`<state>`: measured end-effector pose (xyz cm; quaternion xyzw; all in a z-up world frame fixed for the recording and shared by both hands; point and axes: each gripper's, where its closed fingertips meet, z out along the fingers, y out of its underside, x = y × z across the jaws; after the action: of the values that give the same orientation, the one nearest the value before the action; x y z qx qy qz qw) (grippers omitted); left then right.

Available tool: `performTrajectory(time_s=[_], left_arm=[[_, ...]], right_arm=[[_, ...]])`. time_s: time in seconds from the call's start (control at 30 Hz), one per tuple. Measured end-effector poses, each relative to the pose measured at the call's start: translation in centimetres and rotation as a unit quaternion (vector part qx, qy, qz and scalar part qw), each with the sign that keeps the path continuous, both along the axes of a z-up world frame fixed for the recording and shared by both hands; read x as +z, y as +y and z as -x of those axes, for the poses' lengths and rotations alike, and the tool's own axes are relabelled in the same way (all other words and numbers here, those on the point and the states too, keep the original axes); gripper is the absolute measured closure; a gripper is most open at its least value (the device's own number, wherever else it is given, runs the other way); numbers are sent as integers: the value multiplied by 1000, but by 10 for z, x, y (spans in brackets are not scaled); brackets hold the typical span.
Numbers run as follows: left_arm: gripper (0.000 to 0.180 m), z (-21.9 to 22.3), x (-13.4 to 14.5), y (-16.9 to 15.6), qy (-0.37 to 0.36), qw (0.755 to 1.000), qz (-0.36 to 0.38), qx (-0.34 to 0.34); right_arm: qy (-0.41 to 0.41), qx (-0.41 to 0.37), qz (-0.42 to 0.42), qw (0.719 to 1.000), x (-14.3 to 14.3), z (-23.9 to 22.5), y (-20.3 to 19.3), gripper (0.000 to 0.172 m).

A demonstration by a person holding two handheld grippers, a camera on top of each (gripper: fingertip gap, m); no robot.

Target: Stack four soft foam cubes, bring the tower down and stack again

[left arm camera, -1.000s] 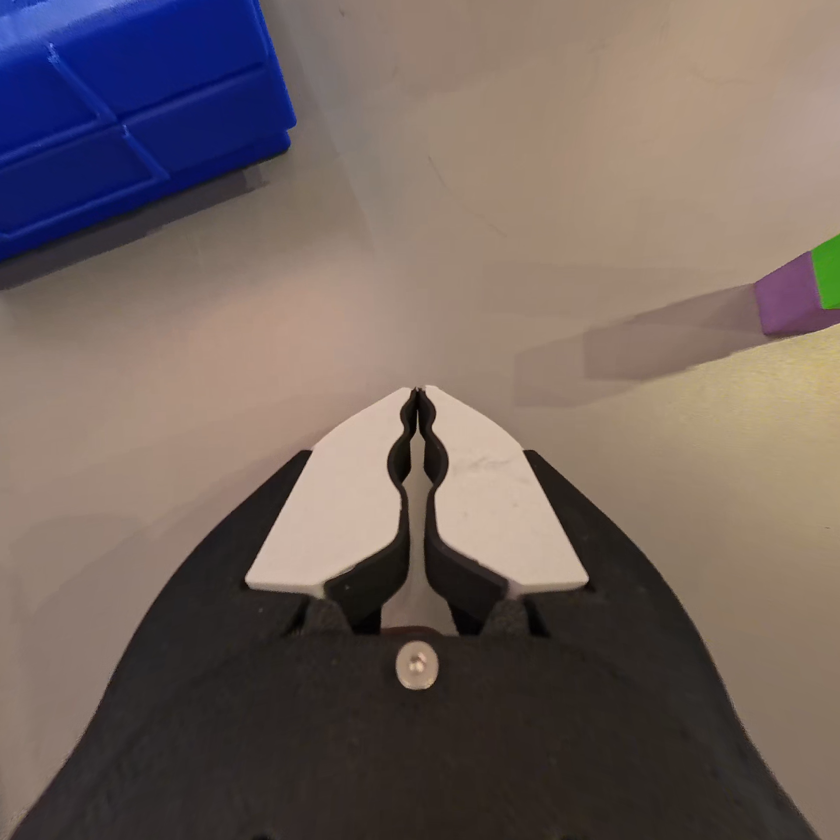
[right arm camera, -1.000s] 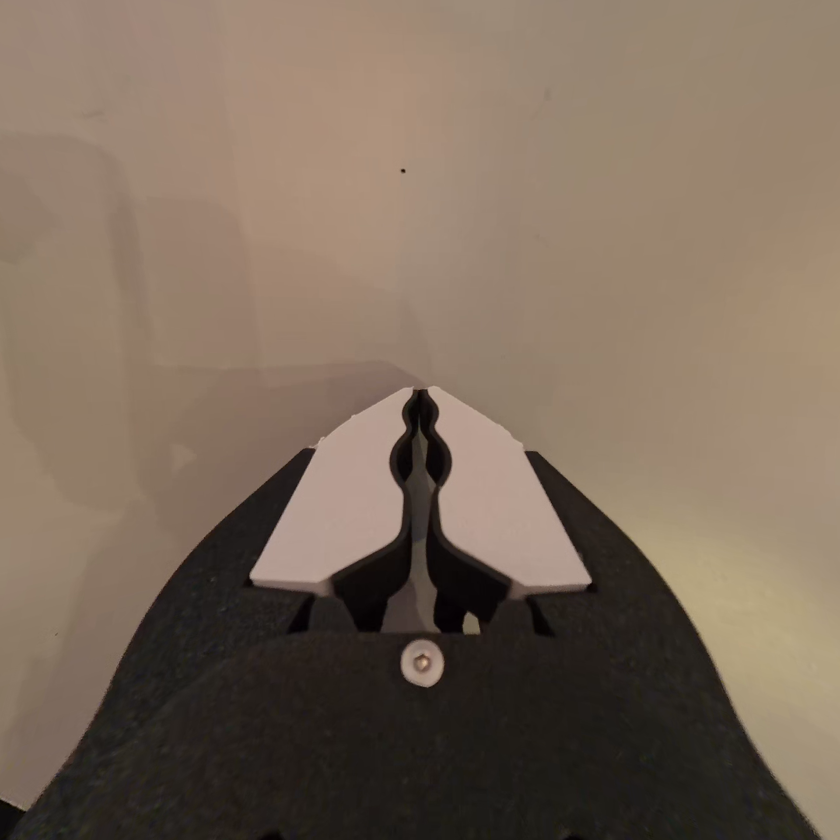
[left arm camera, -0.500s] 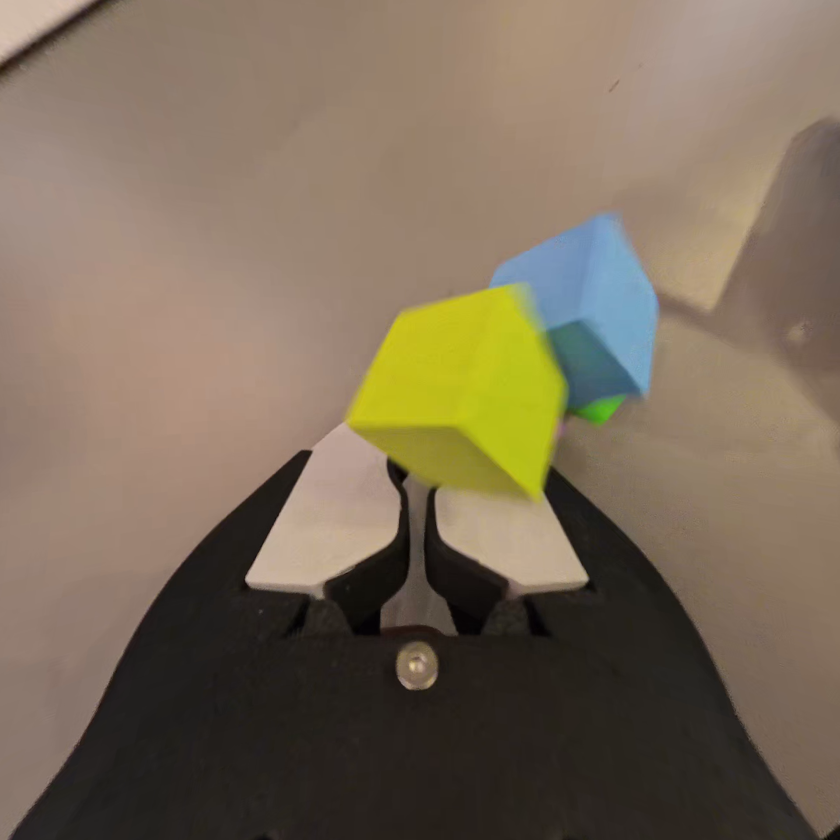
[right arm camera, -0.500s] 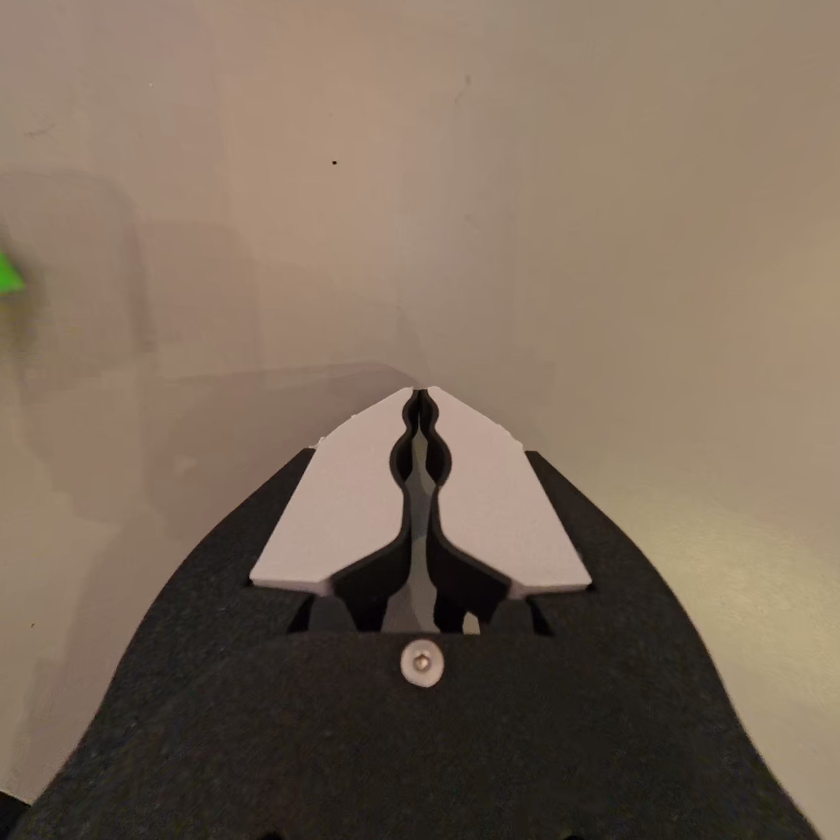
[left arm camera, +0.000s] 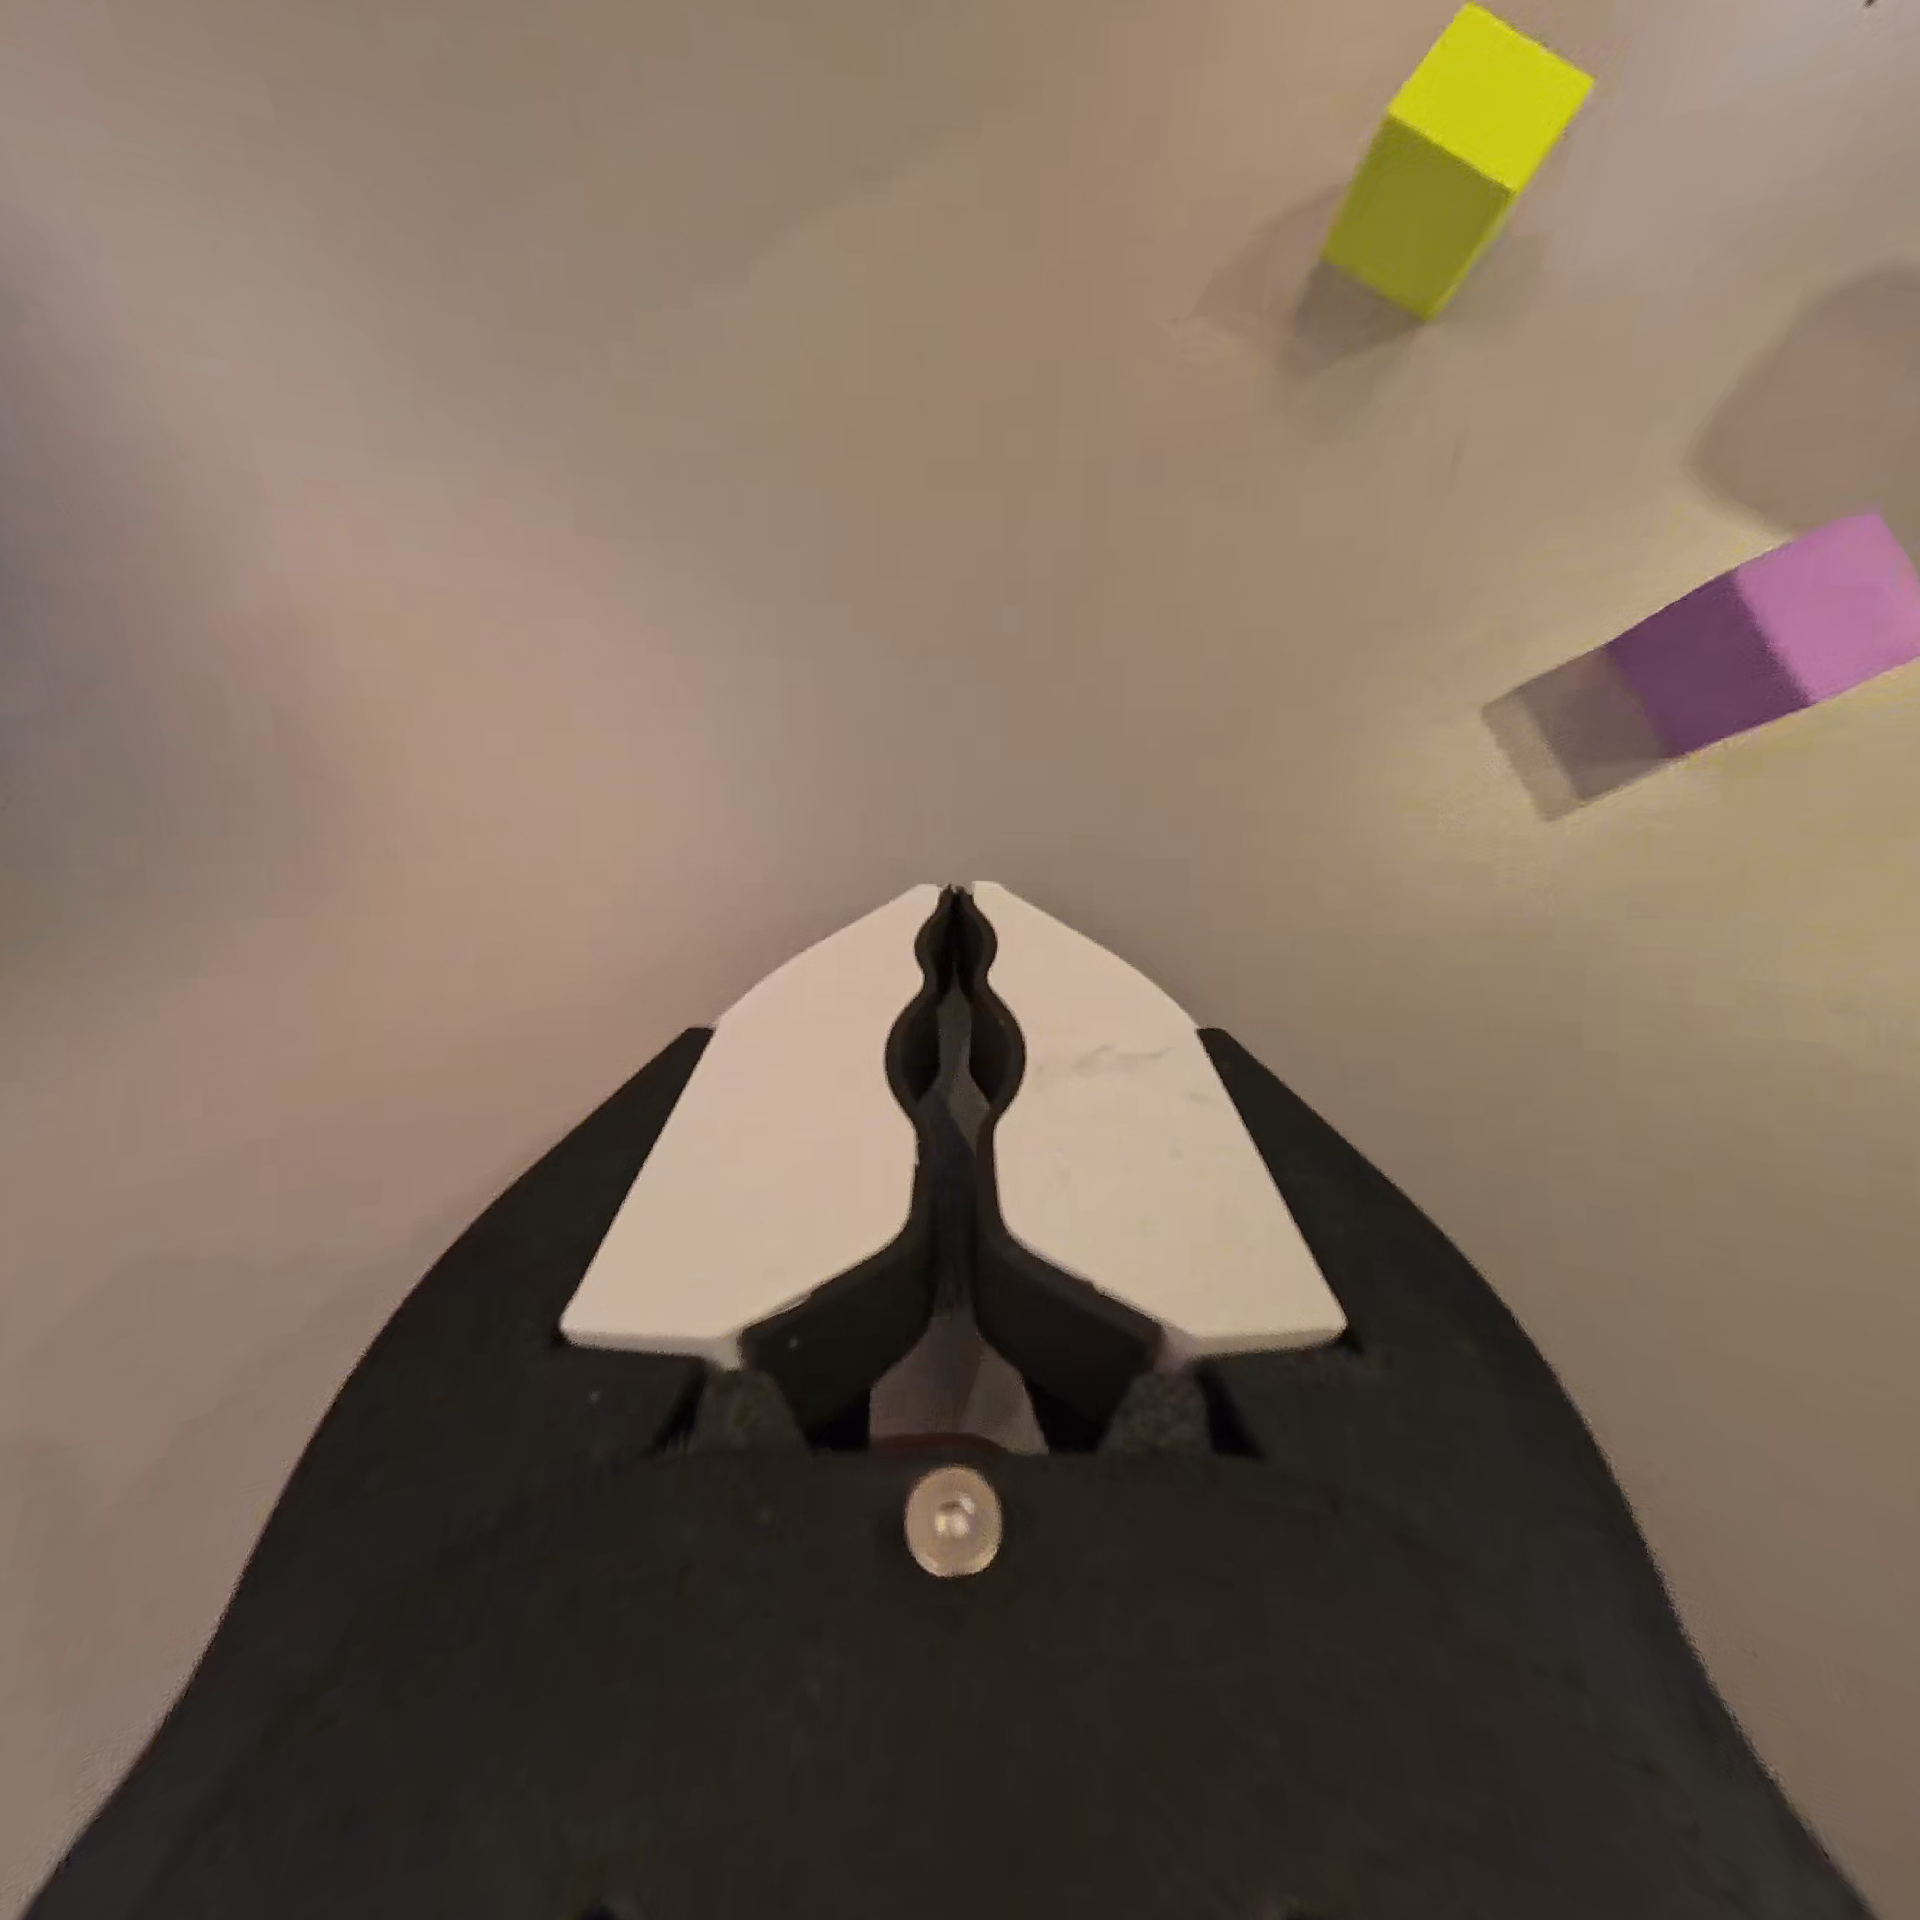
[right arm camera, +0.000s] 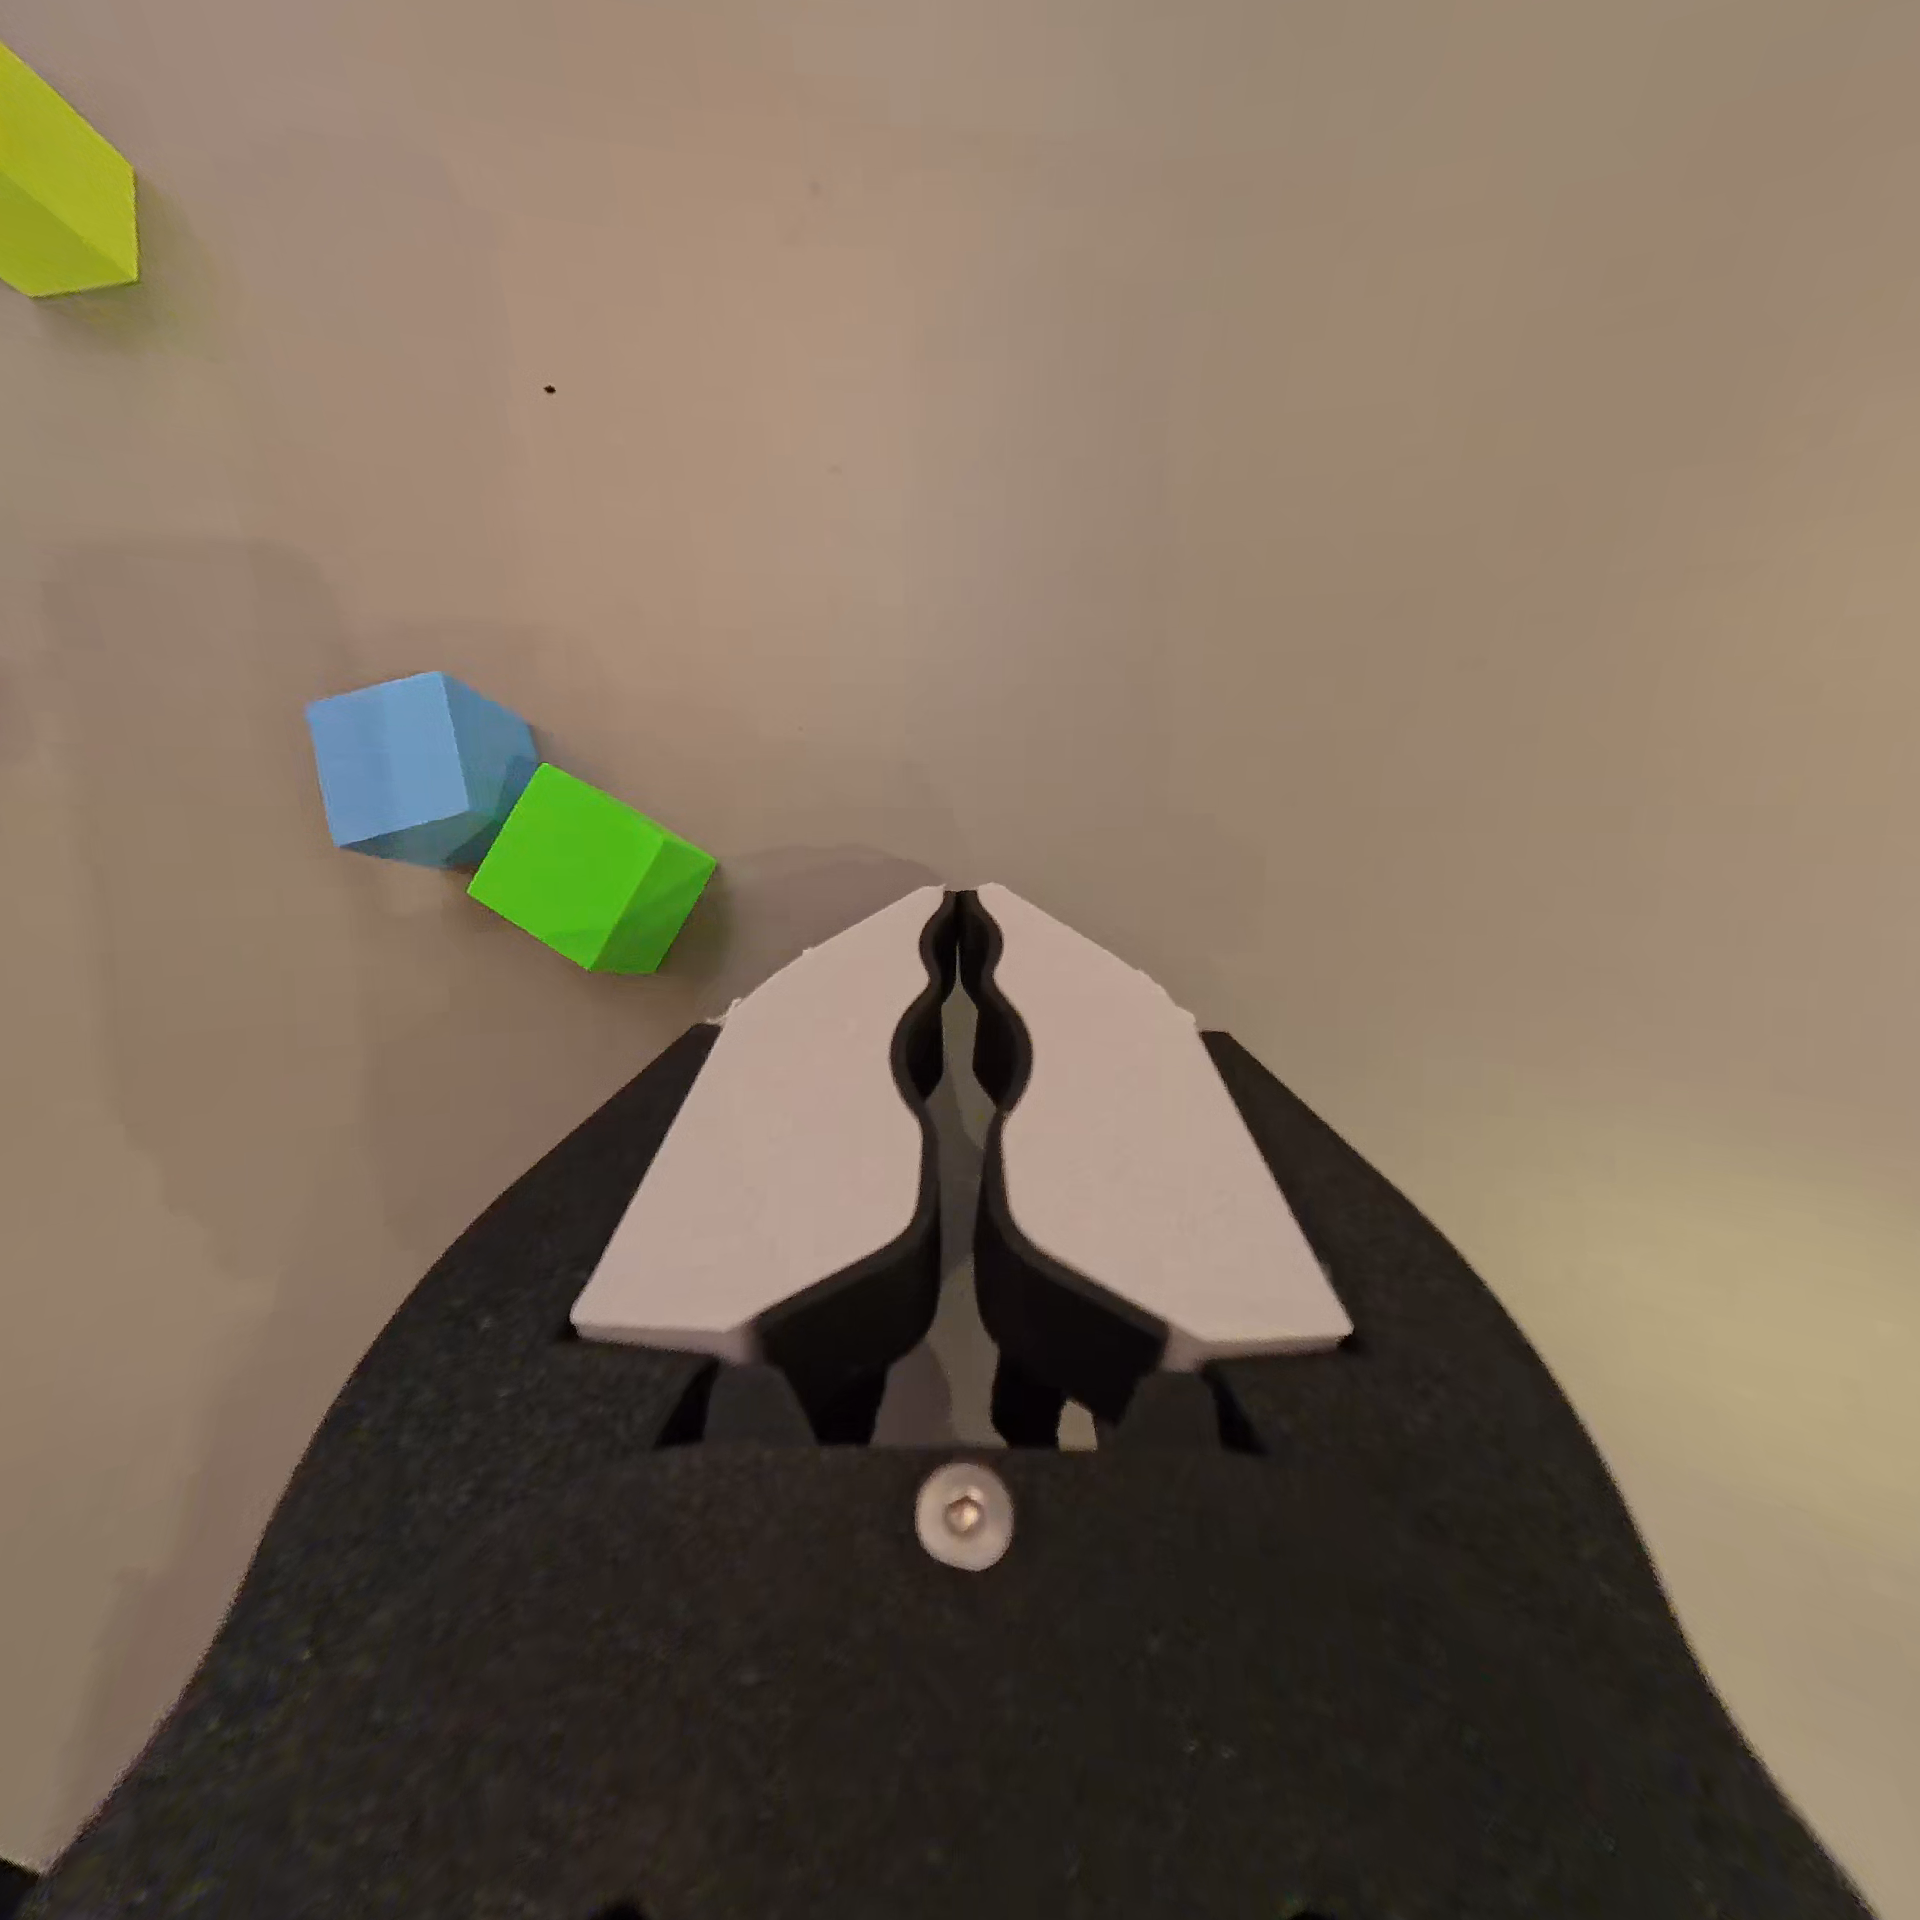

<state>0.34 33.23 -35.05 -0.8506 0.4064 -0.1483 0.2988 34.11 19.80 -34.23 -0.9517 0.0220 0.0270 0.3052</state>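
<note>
Warm, dim indoor light falls on the beige surface (left arm camera: 623,520), brightest at the right. The yellow cube (left arm camera: 1455,166) and purple cube (left arm camera: 1787,644) throw soft shadows leftward. Left wrist view looks slightly blurred; wide-angle distortion stretches shapes near the edges.

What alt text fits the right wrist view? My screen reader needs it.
Shut, empty tongs hover over a beige table. A blue cube and green cube touch at left; a yellow-green cube sits top left.

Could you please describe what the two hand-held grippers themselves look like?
Each hand-held gripper, left and right, has a matte black, grainy body, two pale grey-white tapered fingers with wavy black inner pads, and one silver screw in the middle. No cables show.
</note>
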Motion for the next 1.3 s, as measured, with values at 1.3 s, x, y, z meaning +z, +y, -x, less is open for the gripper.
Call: performTrajectory(time_s=[1.3], left_arm=[[180,-9,-1,17,-44,998,3,-50]], right_arm=[[-111,215,168,956,0,91,31,145]])
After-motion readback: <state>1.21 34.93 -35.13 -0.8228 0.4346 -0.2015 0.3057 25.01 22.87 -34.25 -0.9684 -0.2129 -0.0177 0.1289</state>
